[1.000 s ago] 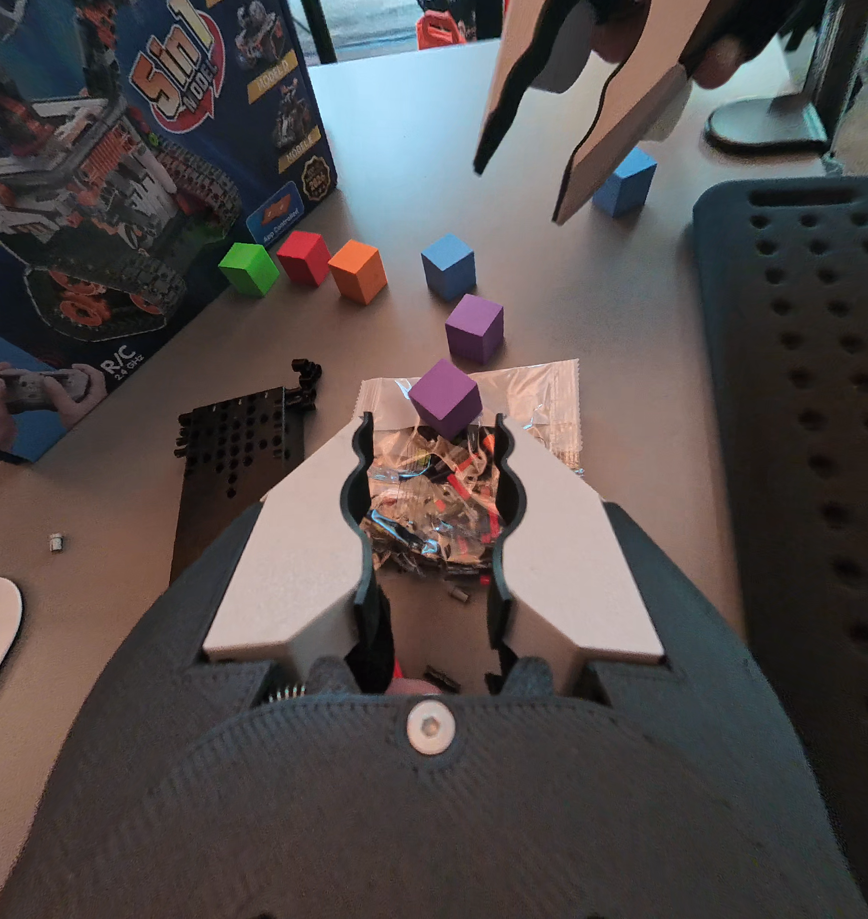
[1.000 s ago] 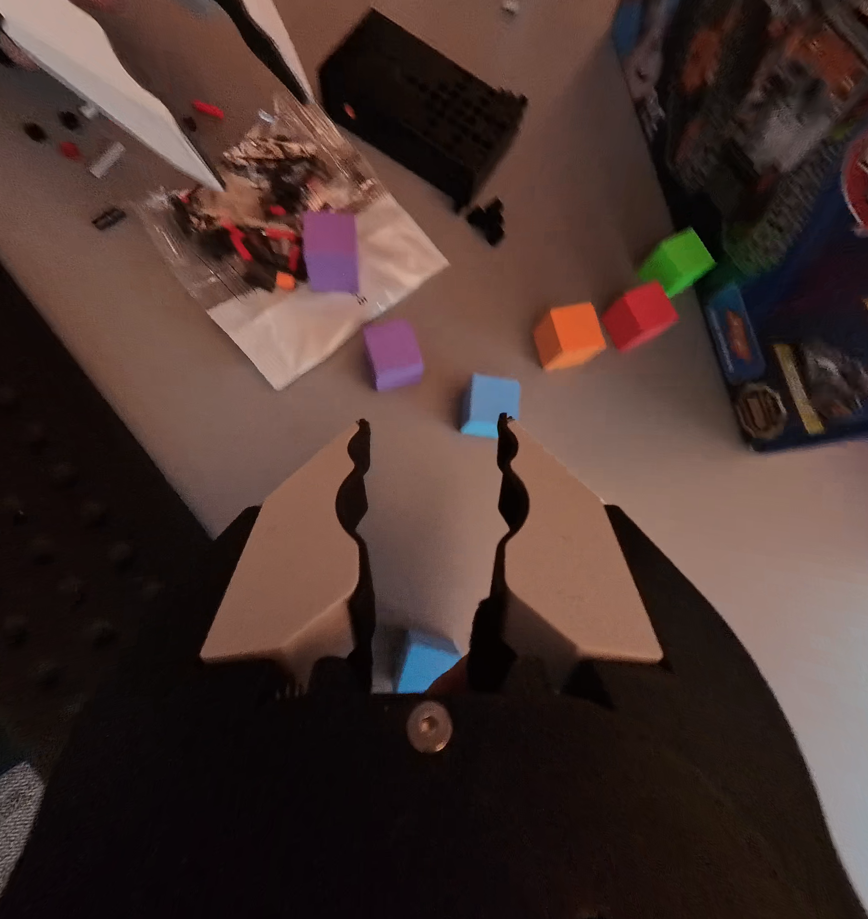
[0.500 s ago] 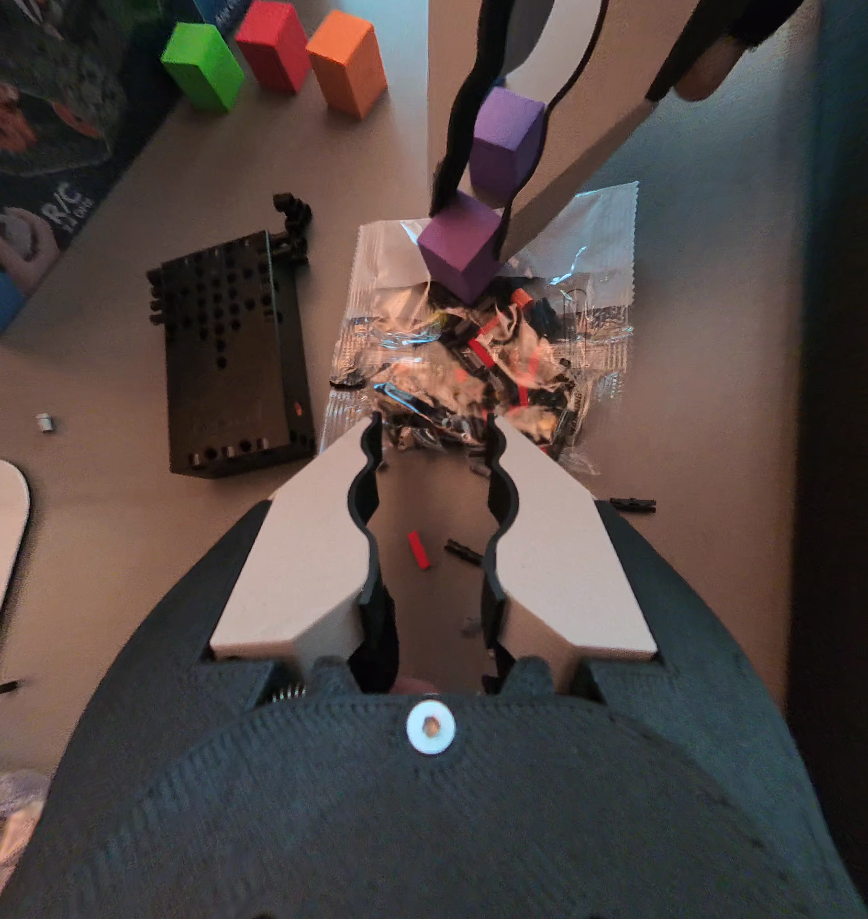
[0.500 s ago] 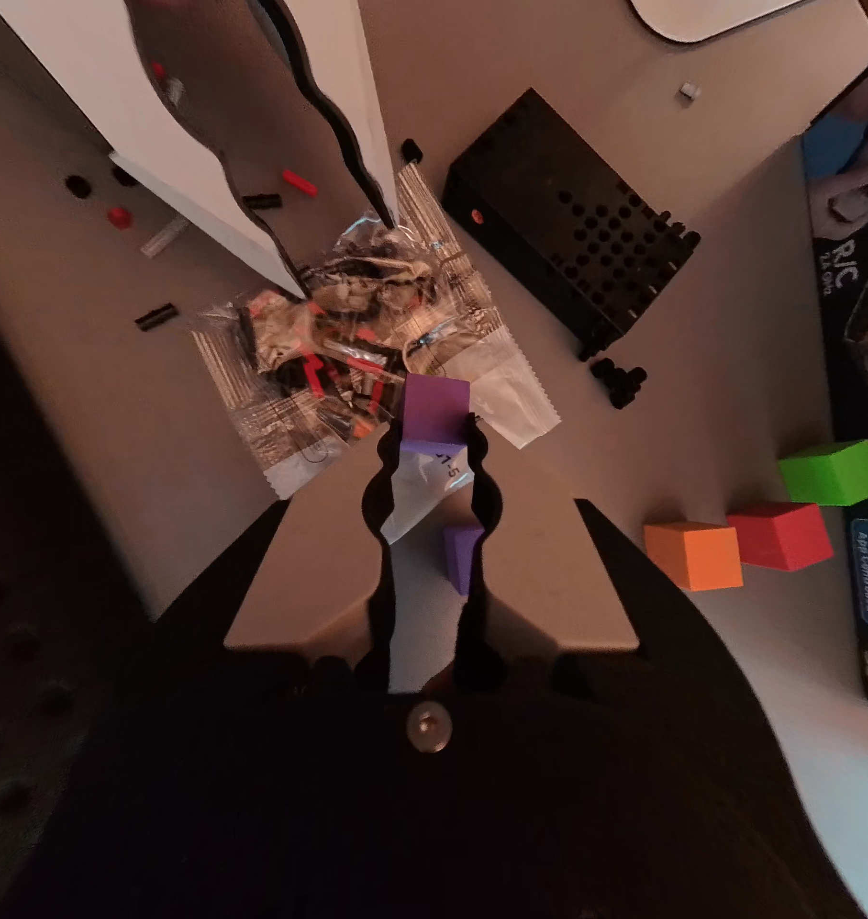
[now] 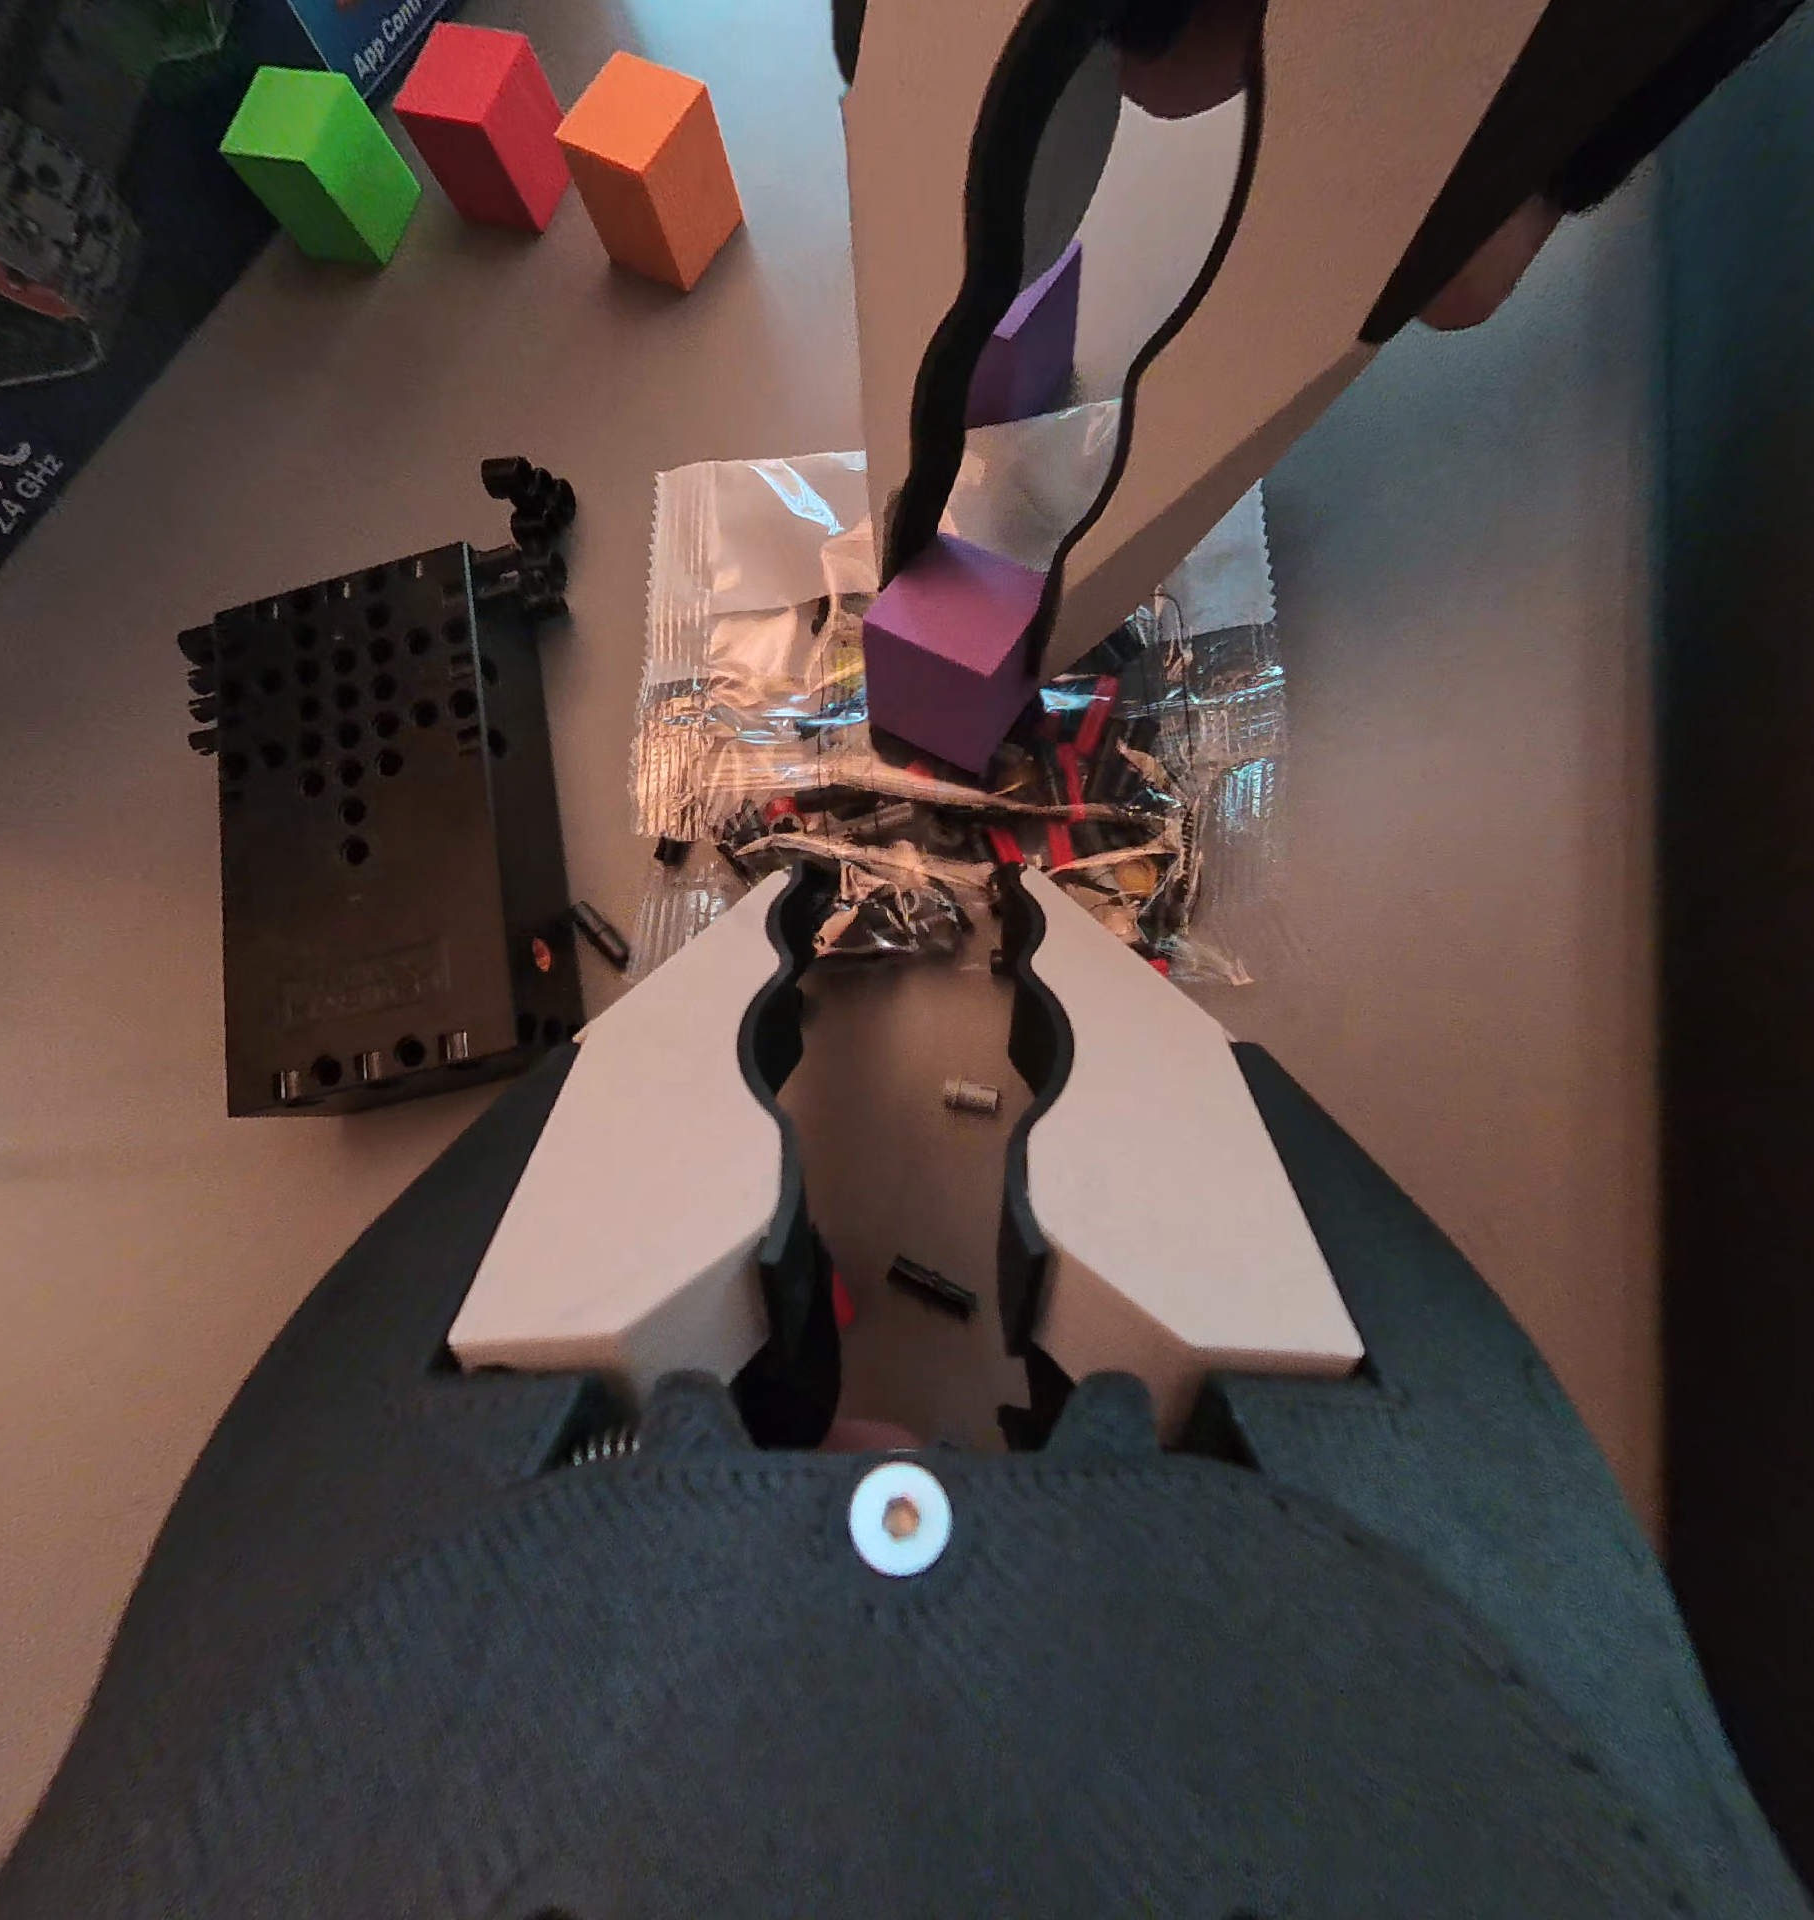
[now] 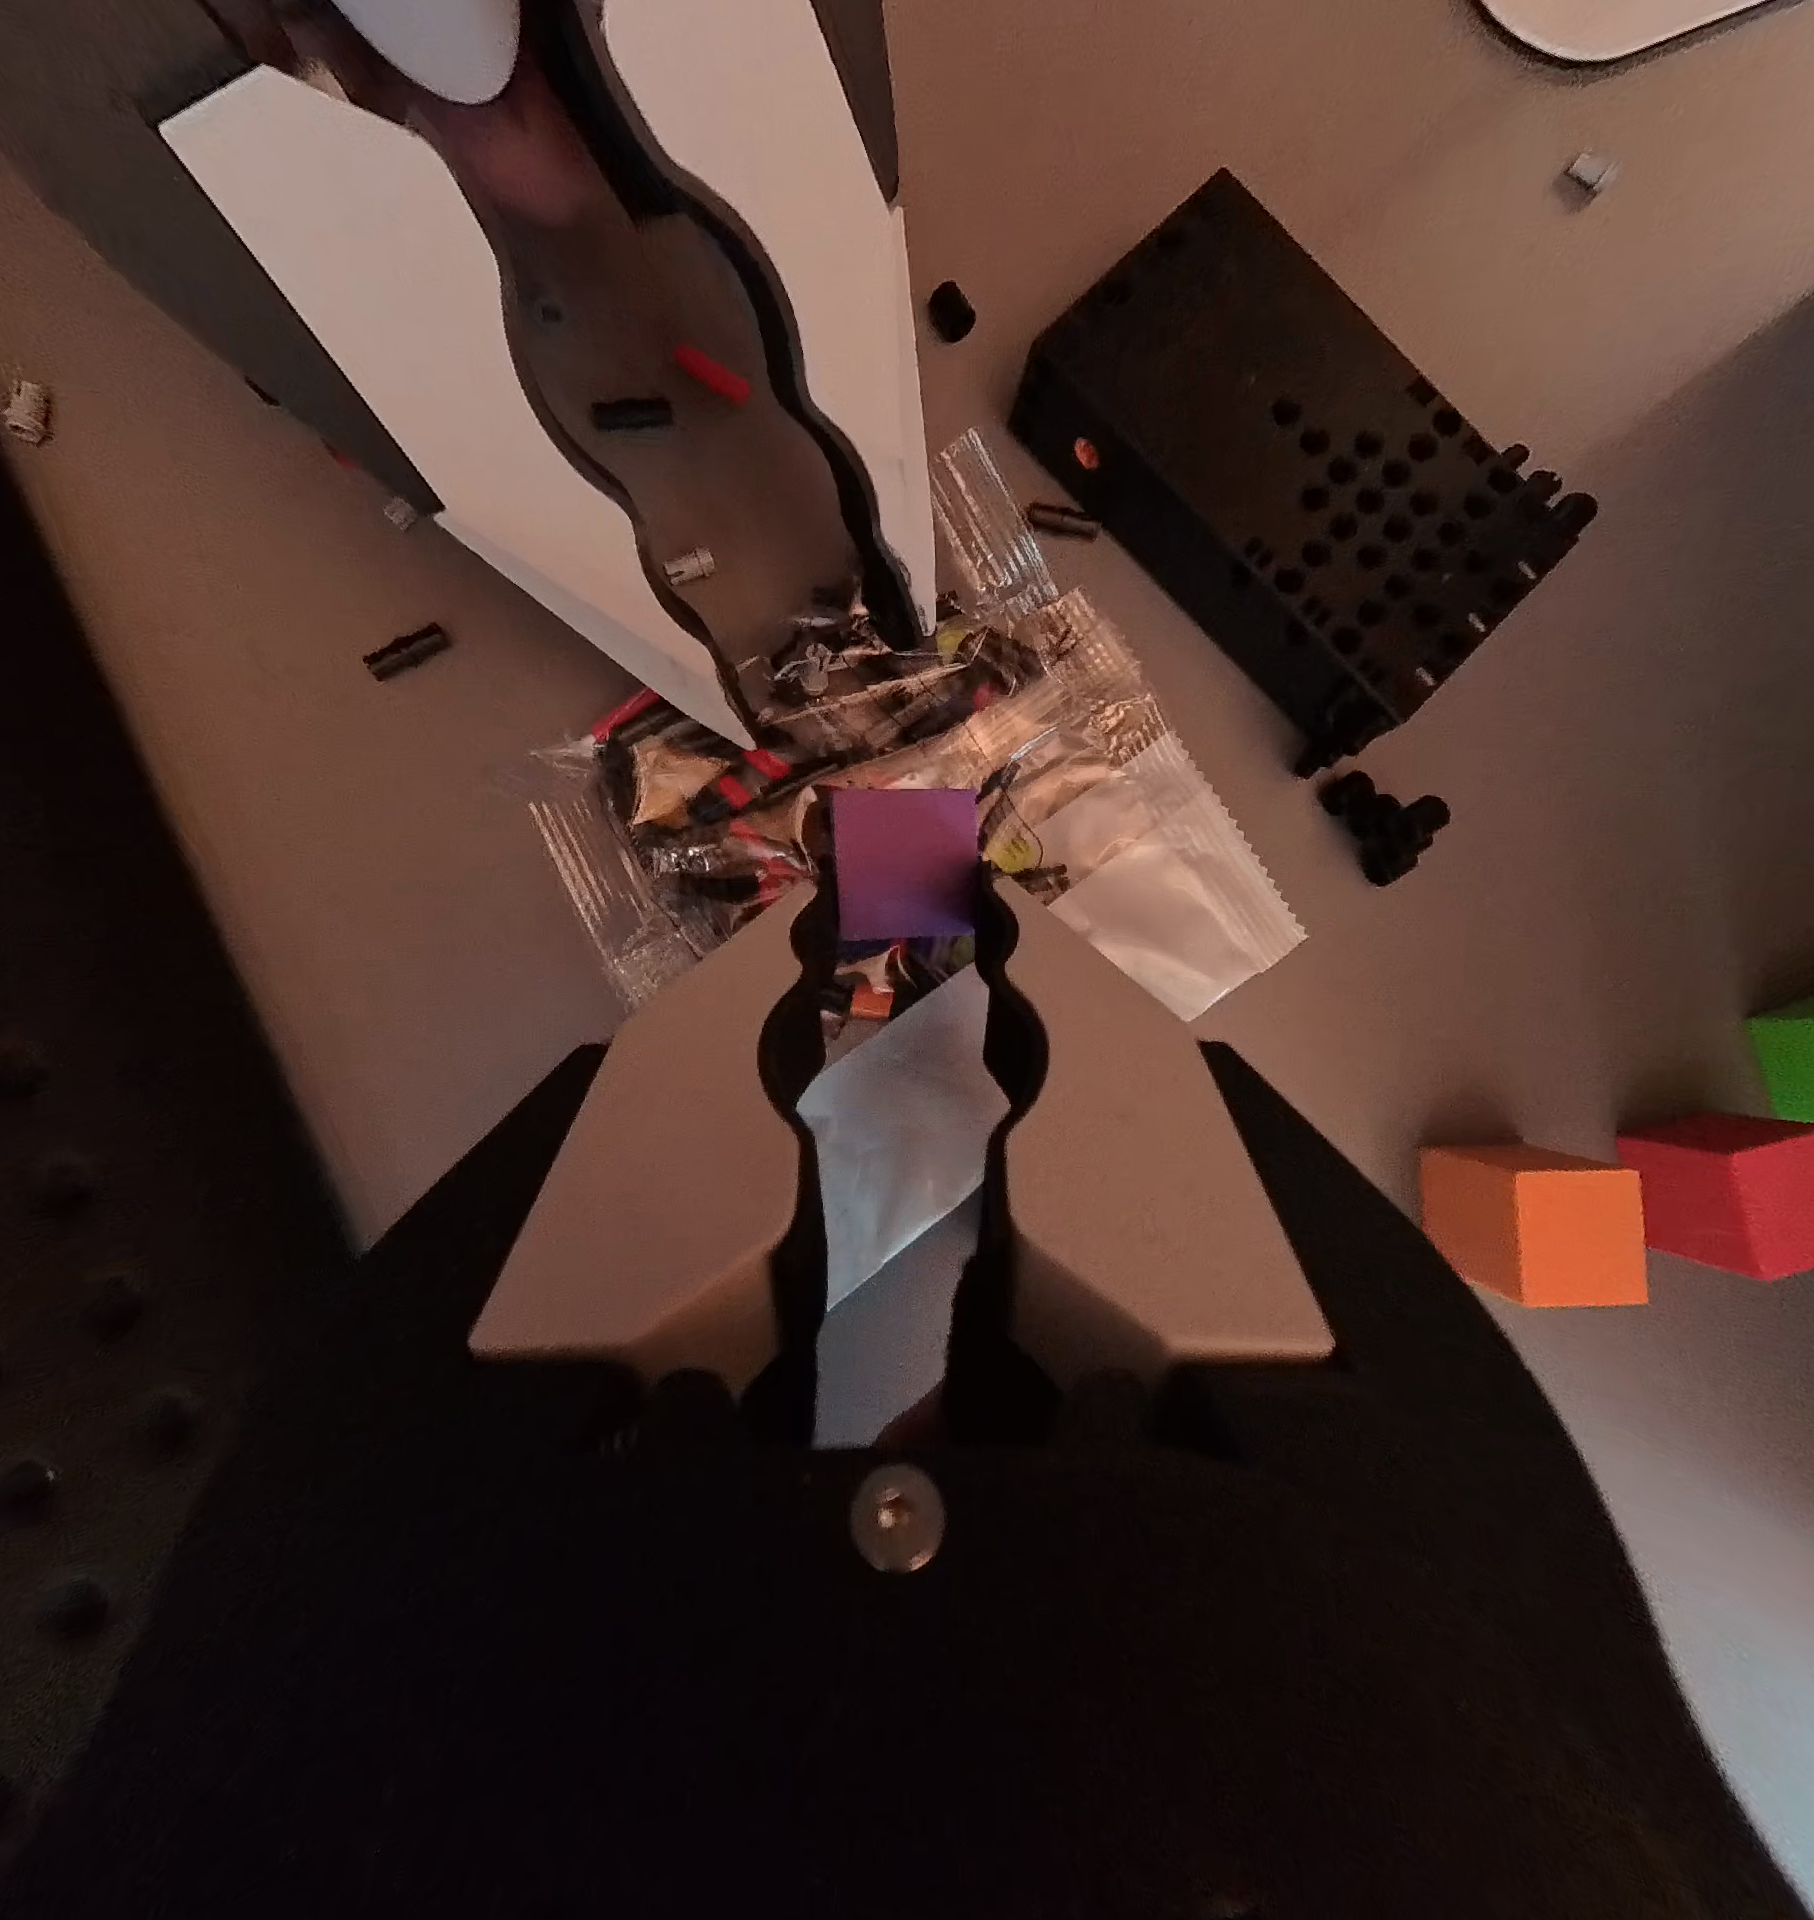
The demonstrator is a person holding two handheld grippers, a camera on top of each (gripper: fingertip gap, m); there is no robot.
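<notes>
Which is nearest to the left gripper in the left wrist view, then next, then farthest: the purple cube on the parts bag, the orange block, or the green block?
From the left gripper:
1. Purple cube, just ahead on the clear parts bag, at the right gripper's fingertips.
2. Orange block, farther ahead, left of centre.
3. Green block, farthest, at the far left by the toy box.

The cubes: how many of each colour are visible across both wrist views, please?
Purple cubes: 2
Green cube: 1
Red cube: 1
Orange cube: 1
Total: 5
</notes>
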